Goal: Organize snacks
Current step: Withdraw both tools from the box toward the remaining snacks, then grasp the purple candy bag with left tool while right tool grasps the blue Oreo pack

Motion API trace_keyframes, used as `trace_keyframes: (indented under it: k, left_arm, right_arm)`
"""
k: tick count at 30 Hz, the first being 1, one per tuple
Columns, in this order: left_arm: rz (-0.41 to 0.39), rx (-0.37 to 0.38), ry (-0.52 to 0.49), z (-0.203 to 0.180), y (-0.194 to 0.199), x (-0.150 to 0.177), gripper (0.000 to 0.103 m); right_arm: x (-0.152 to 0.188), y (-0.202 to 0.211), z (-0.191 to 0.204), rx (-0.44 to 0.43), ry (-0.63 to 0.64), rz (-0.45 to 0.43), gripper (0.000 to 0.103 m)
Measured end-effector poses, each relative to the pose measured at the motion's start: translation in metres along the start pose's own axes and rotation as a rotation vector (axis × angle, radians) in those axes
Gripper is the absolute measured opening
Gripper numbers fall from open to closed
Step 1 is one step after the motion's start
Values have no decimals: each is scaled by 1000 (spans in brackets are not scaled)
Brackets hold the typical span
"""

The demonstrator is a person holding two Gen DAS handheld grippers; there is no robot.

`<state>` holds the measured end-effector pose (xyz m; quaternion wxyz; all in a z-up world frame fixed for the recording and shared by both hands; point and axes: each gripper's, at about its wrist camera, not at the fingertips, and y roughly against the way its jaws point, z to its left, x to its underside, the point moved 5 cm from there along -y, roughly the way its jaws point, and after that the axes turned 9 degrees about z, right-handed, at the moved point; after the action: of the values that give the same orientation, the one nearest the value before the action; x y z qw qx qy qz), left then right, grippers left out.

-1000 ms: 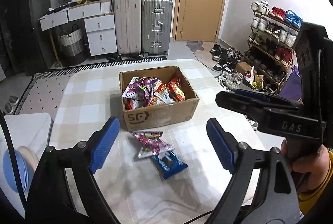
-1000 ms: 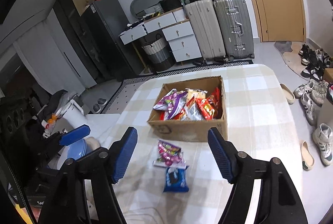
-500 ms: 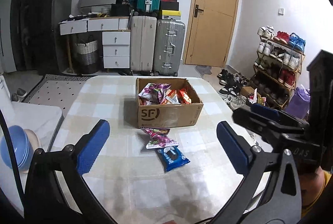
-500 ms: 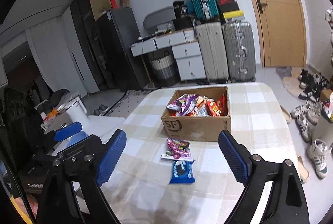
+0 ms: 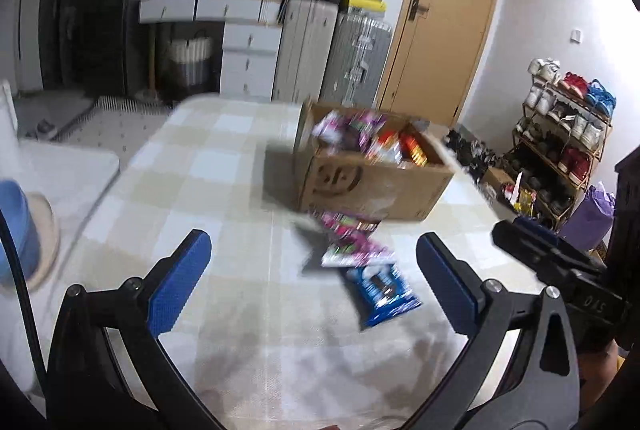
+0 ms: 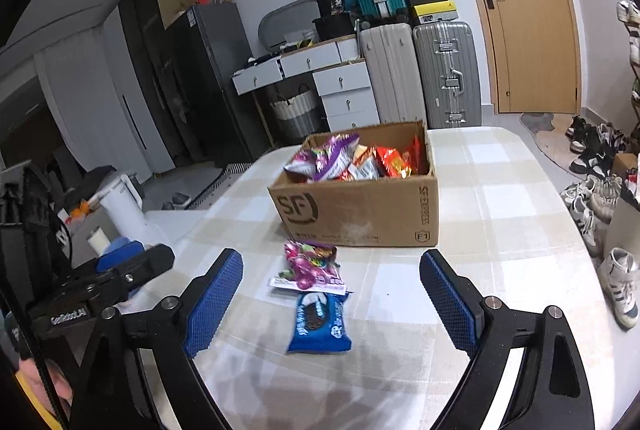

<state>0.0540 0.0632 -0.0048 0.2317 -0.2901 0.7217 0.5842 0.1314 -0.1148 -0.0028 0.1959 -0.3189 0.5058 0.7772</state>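
An SF cardboard box point(image 6: 360, 206) heaped with bright snack packets stands mid-table; in the blurred left wrist view the box point(image 5: 372, 190) sits right of centre. In front of it lie a pink-purple candy packet point(image 6: 310, 266) point(image 5: 352, 246) and, nearer me, a blue cookie packet point(image 6: 320, 322) point(image 5: 382, 290). My right gripper point(image 6: 331, 256) hangs open over both packets, nothing between its blue pads. My left gripper point(image 5: 313, 238) is open wide too, just left of the packets and empty. Each gripper shows in the other's view: the right gripper point(image 5: 560, 270) and the left gripper point(image 6: 120, 278).
The checked tablecloth point(image 6: 500, 210) runs to a rounded edge on the right, with shoes point(image 6: 592, 198) on the floor beyond. Left of the table, a lower white surface holds a blue bowl point(image 5: 16, 230) and a white kettle point(image 6: 120, 206). Suitcases and drawers stand behind.
Both grippers have opened wider and sunk toward the table. The packets now look larger and nearer. The left view has swung left, so the box lies further right.
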Motion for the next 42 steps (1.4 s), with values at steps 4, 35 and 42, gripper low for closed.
trace_keyframes:
  k: [4,35,42]
  left_arm:
    - [86,-12,30,12,-42,-7,102]
    - [197,0,33,-7,-110,-12,102]
    - [281,45,74,-14,-157,-22,102]
  right_arm:
    - [7,-38,-6,-3,14,22,92]
    - [30,-68,0,-52,23,156,92]
    - [35,-71,-7,-134,-41,206,92]
